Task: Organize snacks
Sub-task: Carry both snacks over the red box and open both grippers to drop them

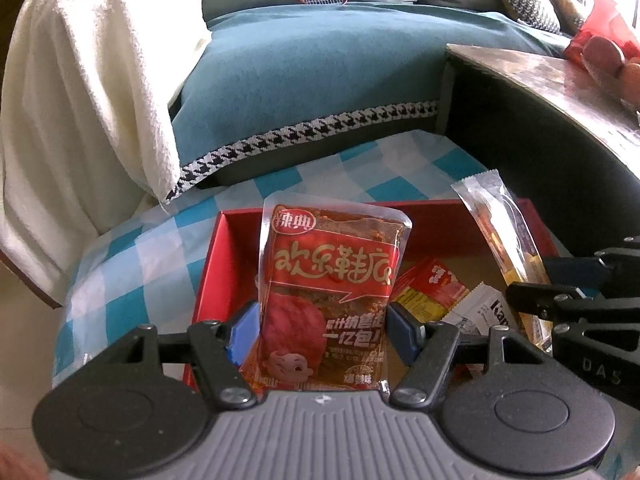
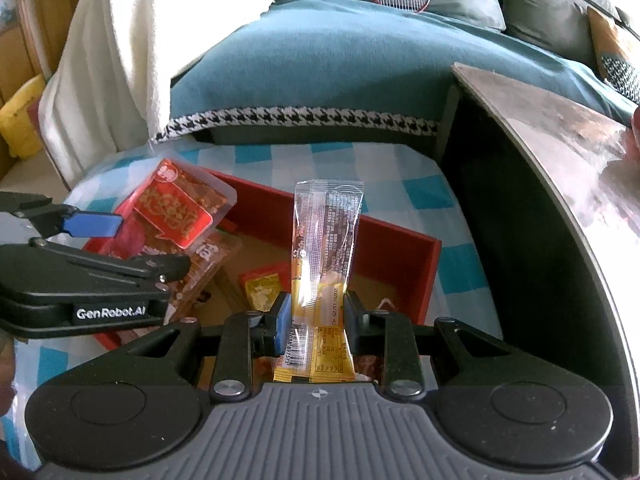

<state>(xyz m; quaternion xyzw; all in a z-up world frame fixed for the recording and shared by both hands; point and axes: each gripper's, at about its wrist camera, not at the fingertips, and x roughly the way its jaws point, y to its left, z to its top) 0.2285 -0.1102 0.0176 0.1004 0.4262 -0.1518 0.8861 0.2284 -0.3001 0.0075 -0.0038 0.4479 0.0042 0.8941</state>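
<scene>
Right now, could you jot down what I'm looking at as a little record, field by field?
setting: red box on a blue-and-white checked cloth, sofa behind
left gripper: shut on a red snack pouch, held upright above the box
right gripper: shut on a long clear-and-yellow snack stick, also upright above the box
already in box: a red-and-yellow packet, a white sachet, and others
nearby: grey table to the right
</scene>
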